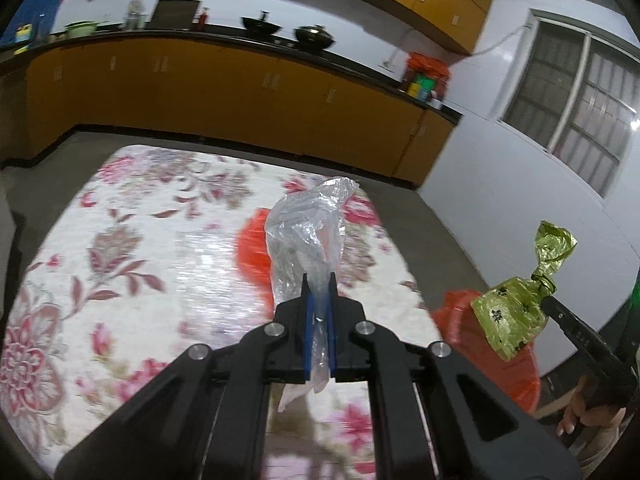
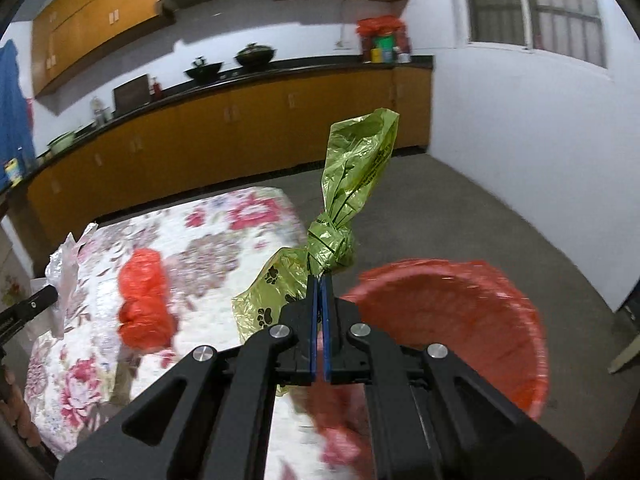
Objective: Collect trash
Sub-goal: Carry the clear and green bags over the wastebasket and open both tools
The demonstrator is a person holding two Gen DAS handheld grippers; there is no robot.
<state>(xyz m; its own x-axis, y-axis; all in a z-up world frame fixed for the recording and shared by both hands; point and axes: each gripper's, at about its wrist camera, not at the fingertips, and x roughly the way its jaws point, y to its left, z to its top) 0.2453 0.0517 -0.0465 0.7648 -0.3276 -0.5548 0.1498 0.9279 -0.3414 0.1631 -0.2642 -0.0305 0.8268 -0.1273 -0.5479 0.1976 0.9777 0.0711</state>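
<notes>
The trash is three plastic bags, two of them held up in the air. A crumpled clear plastic bag point(image 1: 308, 236) sticks up from between the blue pads of the left gripper point(image 1: 319, 280), whose jaws are clenched on its lower part, with a tail of film hanging out beneath them. A knotted yellow-green bag point(image 2: 340, 216) printed with black paw marks is caught in the right gripper point(image 2: 319, 278), the jaws pinched tight just below the knot; its loose end stands up above them and its filled part bulges to the left of the pads. Both bags are above the tabletop point(image 1: 140, 240), which has a floral cloth on it. A third piece, a crumpled red bag point(image 2: 144, 296), lies on that cloth, apart from both grippers. A red-lined bin point(image 2: 460, 320) stands on the floor beside the tabletop, just right of the right gripper and below it. In the left wrist view the yellow-green bag hangs over the bin's near edge.
</notes>
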